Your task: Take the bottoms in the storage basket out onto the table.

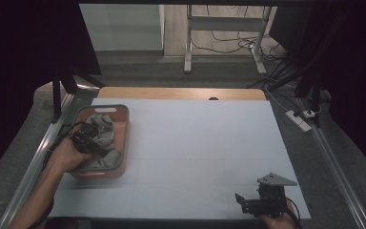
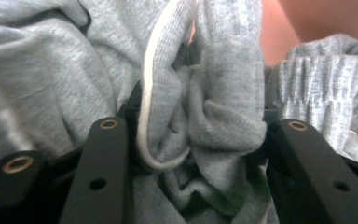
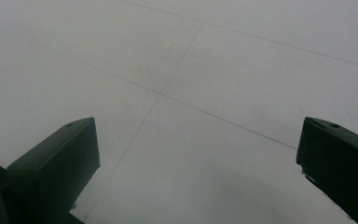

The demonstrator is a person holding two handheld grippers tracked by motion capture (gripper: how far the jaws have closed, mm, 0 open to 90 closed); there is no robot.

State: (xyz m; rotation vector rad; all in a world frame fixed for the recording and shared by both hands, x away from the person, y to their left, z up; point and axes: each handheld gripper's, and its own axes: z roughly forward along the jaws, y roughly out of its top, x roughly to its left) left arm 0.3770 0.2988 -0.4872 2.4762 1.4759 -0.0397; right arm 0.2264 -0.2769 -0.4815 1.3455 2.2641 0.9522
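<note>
Left gripper [image 2: 198,140]: we pinch a bunched fold of grey garment [image 2: 223,93] inside the orange basket [image 1: 122,125] at the table's left, seemingly to lift it out. Right gripper [image 1: 248,202]: jaws spread wide, empty, parked near right over the white table [image 1: 195,143].

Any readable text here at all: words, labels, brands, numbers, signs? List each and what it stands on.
None can be read.
The grey garment clamped in the left gripper shows knit fabric and a white drawstring, no print or tag.
The orange basket, the white table and the right gripper carry no visible lettering.
The power strip is too small to tell.
</note>
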